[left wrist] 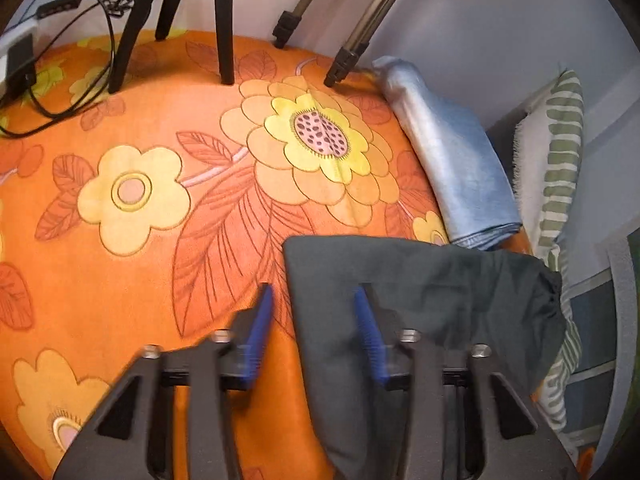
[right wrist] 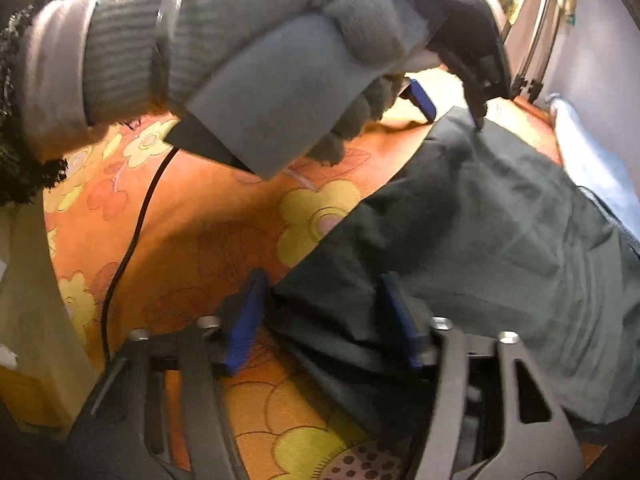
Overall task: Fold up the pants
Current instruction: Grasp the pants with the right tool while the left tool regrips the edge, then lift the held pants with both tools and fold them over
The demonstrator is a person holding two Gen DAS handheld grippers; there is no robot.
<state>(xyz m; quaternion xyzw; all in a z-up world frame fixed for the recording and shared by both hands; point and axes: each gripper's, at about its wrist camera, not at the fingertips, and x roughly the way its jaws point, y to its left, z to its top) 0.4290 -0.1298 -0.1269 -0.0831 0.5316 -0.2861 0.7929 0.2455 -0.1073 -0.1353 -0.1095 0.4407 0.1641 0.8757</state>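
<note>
The dark green pants (left wrist: pixel 420 300) lie folded on the orange flowered cloth (left wrist: pixel 160 260) at the right. My left gripper (left wrist: pixel 314 300) is open, low over the pants' left edge; one blue pad rests over the fabric, the other over the cloth. In the right wrist view the pants (right wrist: pixel 500 232) spread to the right. My right gripper (right wrist: pixel 320 288) is open over their near corner, with fabric between the jaws. The left gripper (right wrist: pixel 452 112) shows at the far corner, held by a grey-sleeved arm (right wrist: pixel 240 48).
A folded light blue garment (left wrist: pixel 452 160) lies at the right behind the pants. A striped pillow (left wrist: pixel 556 168) stands beyond it. Black and metal tripod legs (left wrist: pixel 224 20) stand at the back of the cloth. Black cables (left wrist: pixel 80 60) lie at the back left.
</note>
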